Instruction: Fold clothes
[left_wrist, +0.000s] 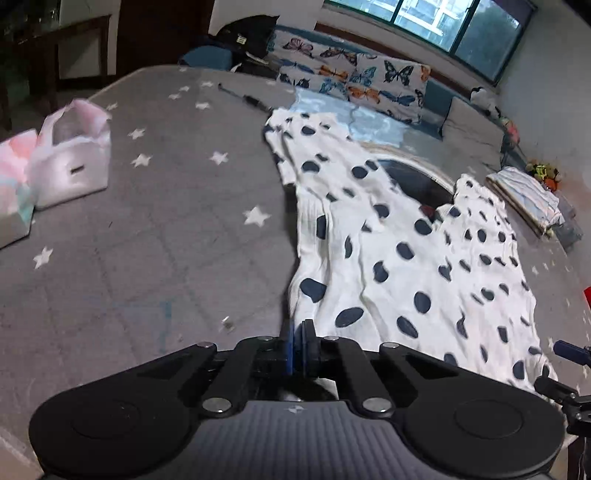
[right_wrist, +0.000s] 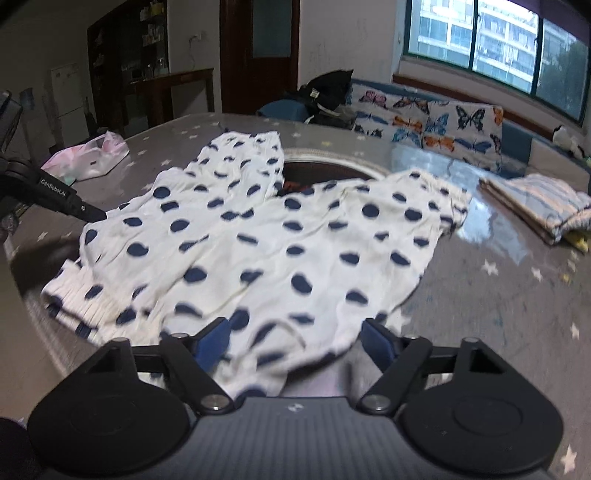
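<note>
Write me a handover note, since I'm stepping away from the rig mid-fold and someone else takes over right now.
Left gripper: shut on the near left edge of the polka-dot garment.
Right gripper: open, its fingers either side of the garment's near hem, gripping nothing.
The garment lies spread and wrinkled on the grey star-print table, both legs pointing away.
A folded striped piece already sits at the far right.
Left to do: close the right gripper on the hem, fold the garment and stack it.
</note>
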